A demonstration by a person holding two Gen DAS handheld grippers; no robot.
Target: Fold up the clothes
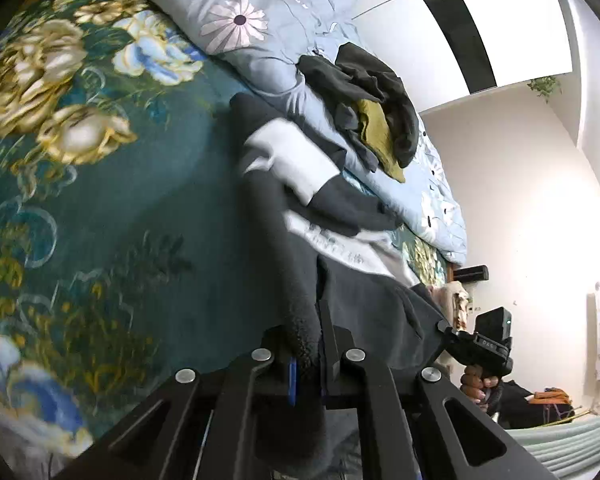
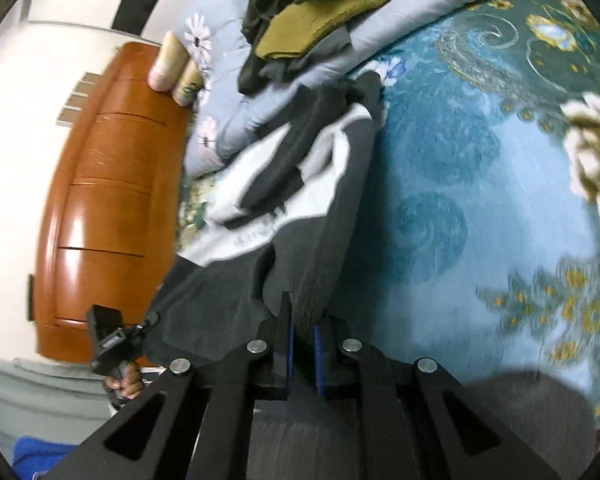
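Observation:
A dark grey and white garment (image 1: 300, 184) is held up above the teal flowered bedspread (image 1: 120, 208). My left gripper (image 1: 306, 344) is shut on its dark fleecy hem. My right gripper (image 2: 302, 328) is shut on the same garment (image 2: 300, 184) at another part of the hem. The garment hangs stretched between them, its white band and sleeves trailing towards the quilt. The right gripper also shows at the lower right of the left wrist view (image 1: 488, 344), and the left one at the lower left of the right wrist view (image 2: 112, 344).
A pale blue flowered quilt (image 1: 268, 52) lies along the far side of the bed, with a pile of dark and olive clothes (image 1: 376, 112) on it. A brown wooden headboard (image 2: 108, 200) stands at the left in the right wrist view.

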